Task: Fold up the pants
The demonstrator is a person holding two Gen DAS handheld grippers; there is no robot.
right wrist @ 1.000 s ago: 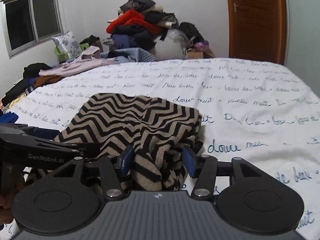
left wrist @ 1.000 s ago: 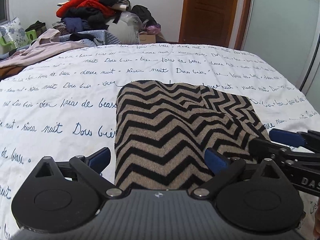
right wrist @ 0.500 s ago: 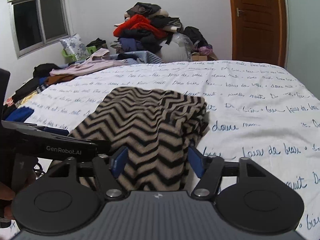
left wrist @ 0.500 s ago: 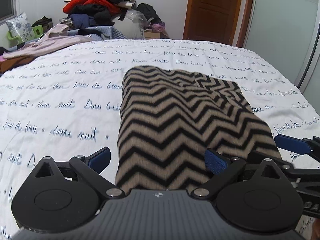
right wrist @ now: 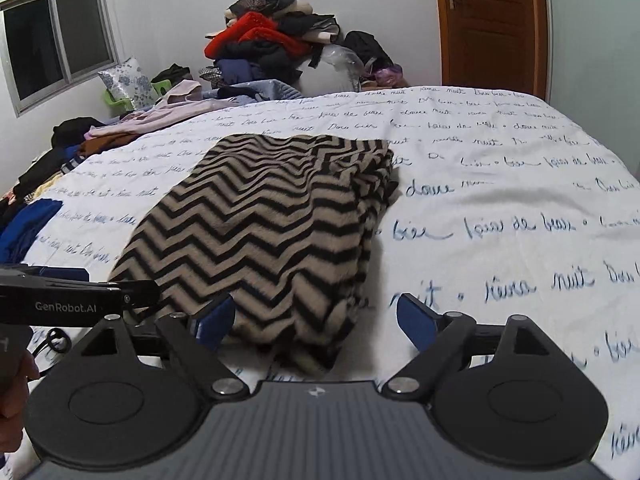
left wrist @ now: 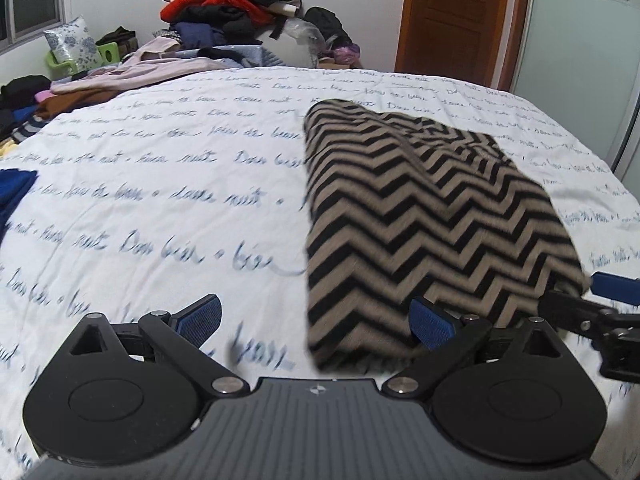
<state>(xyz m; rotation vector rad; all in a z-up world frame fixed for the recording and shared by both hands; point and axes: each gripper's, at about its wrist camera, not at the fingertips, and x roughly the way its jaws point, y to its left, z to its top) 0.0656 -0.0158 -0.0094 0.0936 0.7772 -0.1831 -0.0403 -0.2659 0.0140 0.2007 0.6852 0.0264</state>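
Observation:
The folded zigzag pants (left wrist: 420, 208), tan and black, lie flat on the white bedsheet (left wrist: 160, 184) with blue script. My left gripper (left wrist: 316, 320) is open at the pants' near left corner; the corner lies by its right finger, and no pad presses on it. My right gripper (right wrist: 316, 320) sits at the pants' (right wrist: 260, 224) near right corner with its jaws opening. The fabric edge lies between the jaws, but the pads are off it. Each gripper shows at the edge of the other's view: the right gripper (left wrist: 588, 294) and the left gripper (right wrist: 112, 284).
A tall clothes pile (right wrist: 272, 44) stands beyond the bed's far edge. More garments (right wrist: 52, 168) line the left side under a window (right wrist: 56, 44). A brown door (right wrist: 488, 24) is at the back right. A hand (right wrist: 12, 380) holds the left gripper.
Both grippers drew back toward the near edge of the pants. The right jaws spread wide and let the bunched fabric go; the pants now lie flatter. The left gripper shifted leftward.

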